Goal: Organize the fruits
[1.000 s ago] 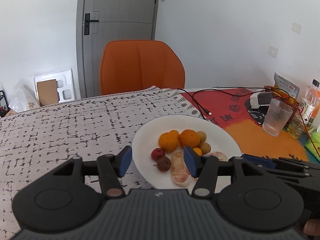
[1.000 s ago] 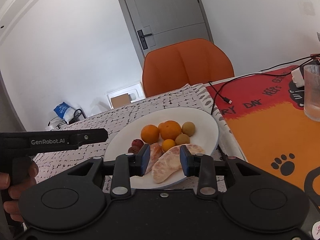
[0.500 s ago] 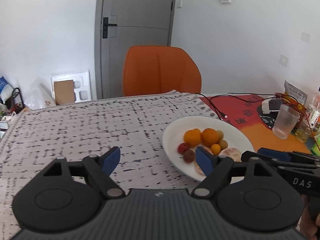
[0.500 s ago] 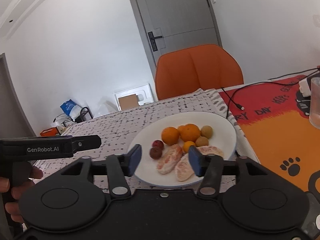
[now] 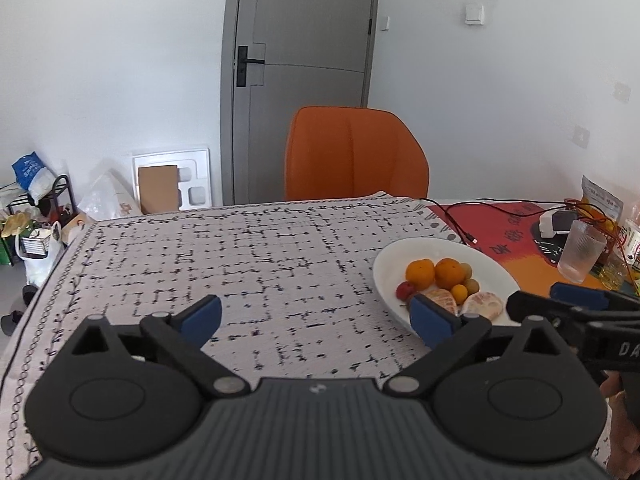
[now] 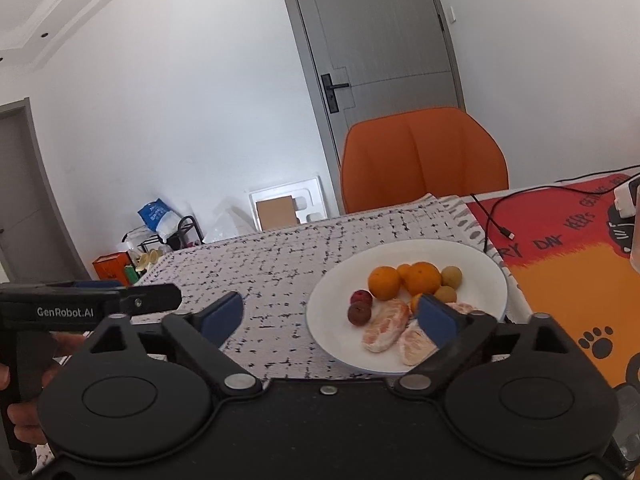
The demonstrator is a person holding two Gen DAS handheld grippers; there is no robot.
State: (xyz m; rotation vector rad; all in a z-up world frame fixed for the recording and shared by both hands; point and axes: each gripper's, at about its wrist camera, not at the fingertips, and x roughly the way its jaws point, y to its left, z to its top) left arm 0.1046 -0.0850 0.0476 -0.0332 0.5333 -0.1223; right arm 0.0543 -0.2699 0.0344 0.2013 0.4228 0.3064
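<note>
A: Fruit's on the white plate (image 6: 486, 266) near the surface's right edge: oranges (image 6: 384, 282), peeled segments (image 6: 386, 325), small red fruits (image 6: 361, 297).

B: Both hand-held grippers, left (image 5: 316, 318) and right (image 6: 330, 314), just spread wide, nothing between. One reads "GenRobot.AI".

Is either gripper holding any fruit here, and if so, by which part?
Nothing is held. The left gripper and right gripper have just been opening, with nothing between them; the peeled segments lie on the white plate.
</note>
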